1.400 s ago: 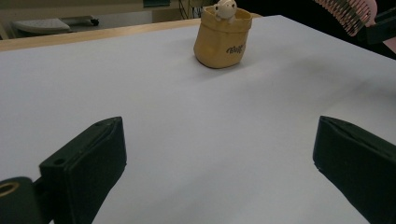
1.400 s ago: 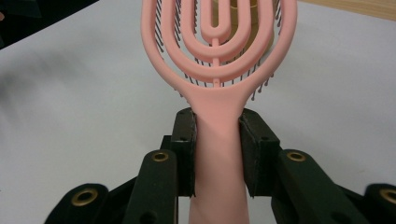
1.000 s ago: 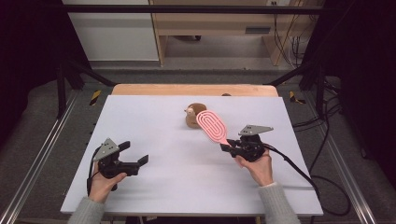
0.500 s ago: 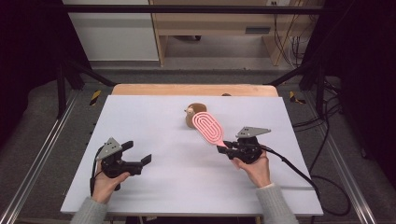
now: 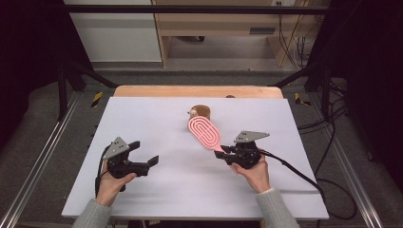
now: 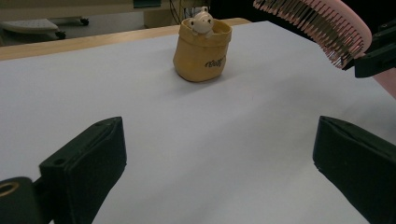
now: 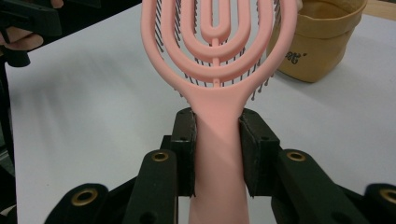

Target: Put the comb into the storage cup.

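A pink vented hairbrush [image 5: 205, 133] [image 7: 217, 56] hangs over the white table, bristles down, its head reaching toward a small tan pouch [image 5: 201, 112] [image 6: 202, 50] with a toy bear's head poking out of it. My right gripper [image 5: 222, 153] [image 7: 217, 154] is shut on the brush's handle, both pads pressed against it. At the table's left front, my left gripper [image 5: 145, 153] [image 6: 219, 172] is open with nothing between its fingers; in its own view the brush head [image 6: 322, 25] shows at the upper right.
The white tabletop [image 5: 157, 123] has a wooden strip [image 5: 199, 91] along its far edge. A black cable [image 5: 294, 171] trails from the right gripper across the table's right side. Dark frame rails flank the table.
The right gripper and brush have drifted slightly left and toward the pouch. The left hand has shifted a little to the right.
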`<act>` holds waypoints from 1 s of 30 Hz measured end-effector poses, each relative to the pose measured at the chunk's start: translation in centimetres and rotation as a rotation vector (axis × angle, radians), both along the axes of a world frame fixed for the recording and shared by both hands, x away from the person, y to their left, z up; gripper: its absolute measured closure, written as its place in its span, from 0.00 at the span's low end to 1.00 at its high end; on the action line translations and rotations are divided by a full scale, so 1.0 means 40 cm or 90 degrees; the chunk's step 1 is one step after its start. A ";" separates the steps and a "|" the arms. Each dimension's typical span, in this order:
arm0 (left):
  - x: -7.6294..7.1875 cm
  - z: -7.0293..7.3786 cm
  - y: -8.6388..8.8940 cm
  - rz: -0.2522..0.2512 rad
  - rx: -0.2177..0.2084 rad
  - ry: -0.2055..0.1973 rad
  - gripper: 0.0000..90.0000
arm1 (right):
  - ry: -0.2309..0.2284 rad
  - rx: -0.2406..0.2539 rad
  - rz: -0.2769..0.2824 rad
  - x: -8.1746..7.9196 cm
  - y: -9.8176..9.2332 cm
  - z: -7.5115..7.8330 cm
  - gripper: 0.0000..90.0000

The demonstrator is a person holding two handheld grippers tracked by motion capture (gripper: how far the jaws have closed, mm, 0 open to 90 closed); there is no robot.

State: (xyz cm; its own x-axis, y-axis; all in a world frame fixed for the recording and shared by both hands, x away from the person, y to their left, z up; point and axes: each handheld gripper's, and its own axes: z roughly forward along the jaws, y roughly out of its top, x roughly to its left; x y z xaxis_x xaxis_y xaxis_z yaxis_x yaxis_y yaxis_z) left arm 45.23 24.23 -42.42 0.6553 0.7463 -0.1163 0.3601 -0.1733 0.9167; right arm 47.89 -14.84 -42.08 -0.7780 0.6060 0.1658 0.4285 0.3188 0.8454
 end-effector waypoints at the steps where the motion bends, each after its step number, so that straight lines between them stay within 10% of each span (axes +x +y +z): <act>1: 0.001 0.003 -0.004 -0.002 0.001 0.000 0.03 | -0.001 0.001 0.002 -0.001 0.002 0.000 0.78; 30: 0.020 0.069 -0.139 -0.065 -0.031 -0.012 0.02 | -0.021 0.027 0.008 -0.024 0.017 -0.004 0.78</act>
